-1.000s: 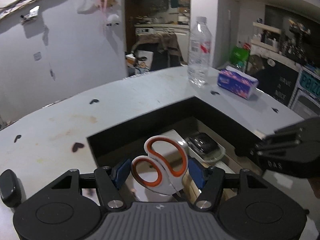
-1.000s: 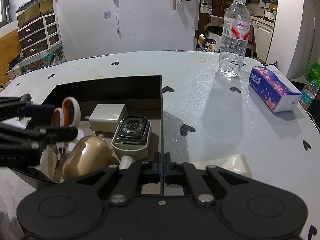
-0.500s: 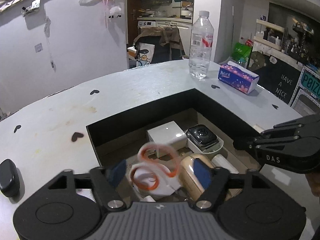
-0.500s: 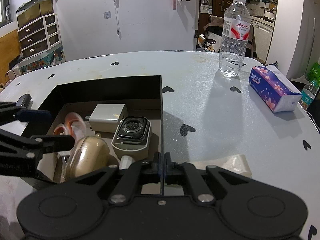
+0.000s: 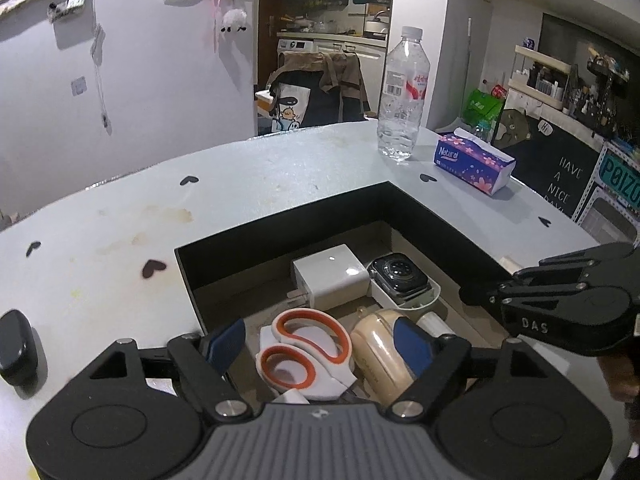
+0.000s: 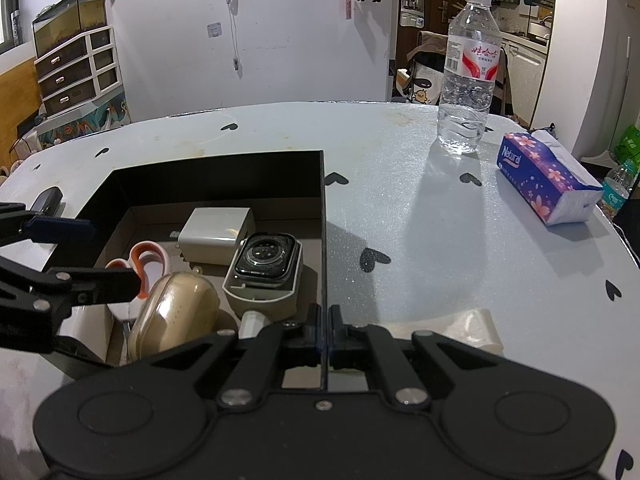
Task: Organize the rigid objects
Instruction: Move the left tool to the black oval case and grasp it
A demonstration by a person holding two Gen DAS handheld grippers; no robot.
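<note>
Left wrist view: the left gripper (image 5: 318,344) hangs over the near end of the black box (image 5: 280,236), its blue pads spread wide with nothing pressed between them. Below the gap, clear of both pads, the orange-handled scissors (image 5: 306,354) lie flat on the box floor, and a beige rounded case (image 5: 380,354) sits just beside them, under the right-hand pad. Ahead of the scissors a white charger (image 5: 330,276) and a watch in a white tray (image 5: 402,282) fill the far part of the box, touching each other; a strip of bare floor shows along the far wall. The box's left rim runs close beside the left pad, and the right gripper (image 5: 466,294) reaches in from the right at the right wall. Beyond the box the pale table (image 5: 240,184) lies open up to a water bottle (image 5: 402,96) and a tissue pack (image 5: 474,164); a dark small object (image 5: 16,346) lies at the left. Right wrist view: the right gripper (image 6: 323,322) is clamped on the thin right wall of the black box (image 6: 220,178), one finger inside and one outside. Left of it lie the watch in a white tray (image 6: 266,270), the white charger (image 6: 216,234), the beige rounded case (image 6: 174,316) and the scissors (image 6: 150,258), partly behind the left gripper (image 6: 84,252). To the right the table (image 6: 440,248) is wide open apart from a clear wrapper (image 6: 460,330) near the finger, the water bottle (image 6: 468,76) and the tissue pack (image 6: 546,178) far ahead.
</note>
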